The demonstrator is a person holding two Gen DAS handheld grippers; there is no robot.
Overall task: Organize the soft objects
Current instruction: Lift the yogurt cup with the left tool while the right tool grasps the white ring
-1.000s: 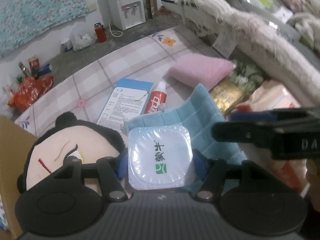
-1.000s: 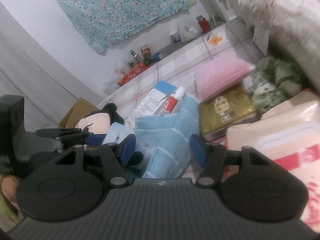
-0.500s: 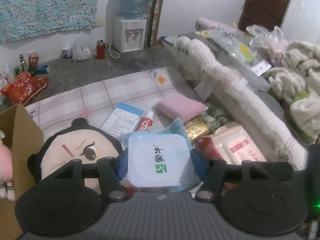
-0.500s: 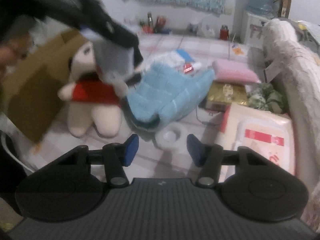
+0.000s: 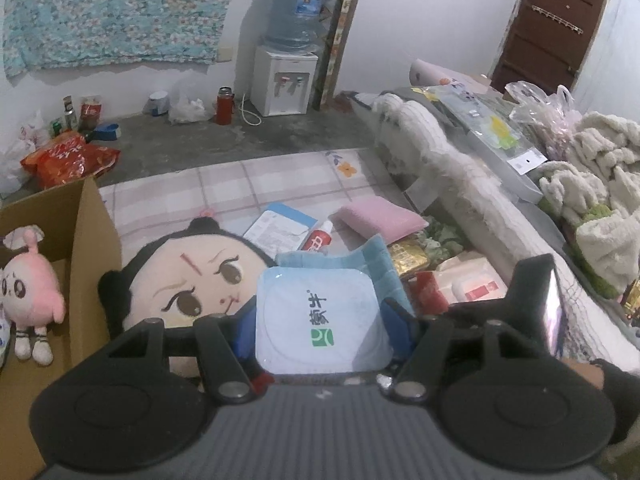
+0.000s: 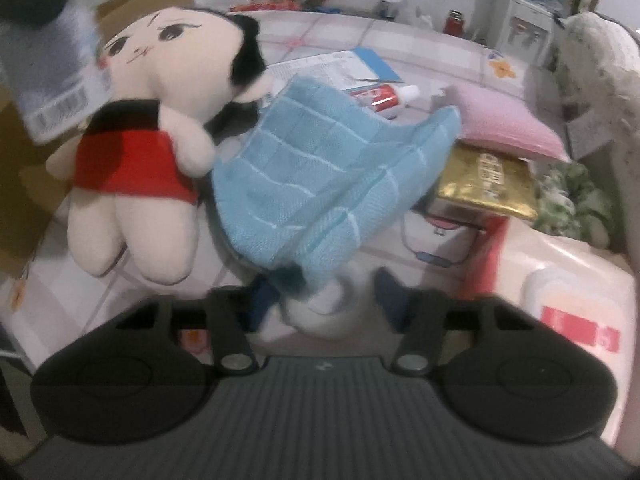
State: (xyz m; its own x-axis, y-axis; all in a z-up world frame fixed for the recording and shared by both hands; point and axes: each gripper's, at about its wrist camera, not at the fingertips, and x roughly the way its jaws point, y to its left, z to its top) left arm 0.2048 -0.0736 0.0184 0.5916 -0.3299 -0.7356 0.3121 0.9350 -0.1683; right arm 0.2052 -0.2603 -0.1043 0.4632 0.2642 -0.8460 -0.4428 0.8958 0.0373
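Bedding first: we see a checked mat (image 5: 224, 188) spread on the floor, carrying nearly everything, with a fluffy white blanket (image 5: 448, 168) heaped along its right edge. A cardboard box (image 5: 86, 256) stands at the mat's left edge, and a small pink plush (image 5: 30, 284) sits upright inside it.

Next in size is the big-headed doll (image 6: 156, 112) in a red top, lying on its back near the left edge beside the box. Touching its arm is the crumpled blue towel (image 6: 320, 172), around the middle of the mat. Behind the towel, toward the far edge, lie a pink cushion (image 6: 504, 124), a leaflet (image 6: 340, 64) and a red-and-white tube (image 6: 384, 98); a gold packet (image 6: 488, 180) sits just beside the cushion, and a wipes pack (image 6: 568, 292) lies at the near right corner.

Our left claw (image 5: 322, 320) is clenched on a sealed yoghurt cup (image 5: 320, 316) — both blue pads press its sides, and it is held up above the doll and towel.

Our right claw (image 6: 324, 300) has just been closing. A small white roll (image 6: 324, 308) and the towel's lower corner sit between its pads, but blur keeps us from telling whether they press on either — we cannot tell its state.
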